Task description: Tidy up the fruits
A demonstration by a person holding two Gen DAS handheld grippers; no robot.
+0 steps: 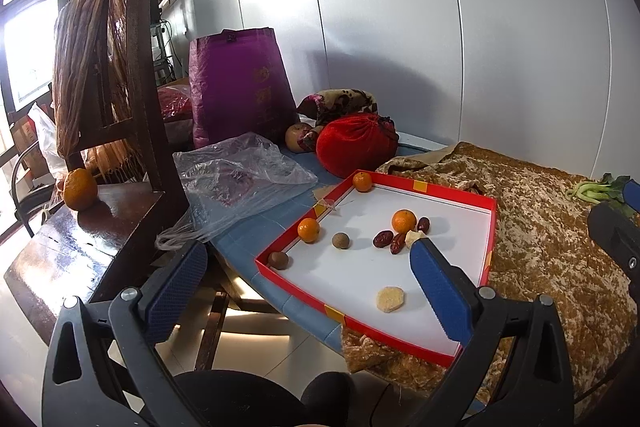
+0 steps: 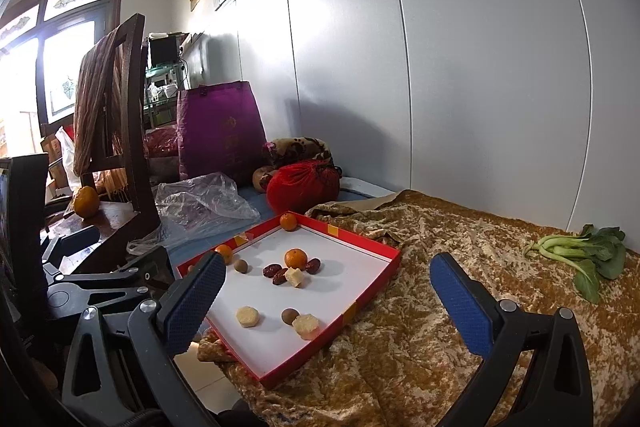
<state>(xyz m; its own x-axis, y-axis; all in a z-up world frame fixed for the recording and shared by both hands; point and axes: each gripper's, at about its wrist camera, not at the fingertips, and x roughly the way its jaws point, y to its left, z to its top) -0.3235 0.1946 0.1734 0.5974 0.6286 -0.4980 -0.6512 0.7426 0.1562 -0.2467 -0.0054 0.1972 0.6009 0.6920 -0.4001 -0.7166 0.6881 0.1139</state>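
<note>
Right wrist view shows our right gripper (image 2: 324,291) and left gripper (image 1: 308,267) both with fingers spread, empty. The fruits lie scattered in the red tray (image 2: 390,254); we judge sorting not begun, next we pick one orange (image 2: 296,258).

A purple bag (image 1: 240,87) is stood against the grey wall panels (image 1: 440,27), with a crumpled clear plastic bag (image 1: 236,179) spread in front of it. A red drawstring pouch (image 1: 356,143) is set beside a patterned cloth bundle (image 1: 340,103). The worktop is draped with a gold-brown cloth (image 2: 460,267), on which leafy greens (image 2: 584,255) are laid. A striped scarf (image 1: 84,67) is hung over a dark wooden chair (image 1: 136,87).
</note>
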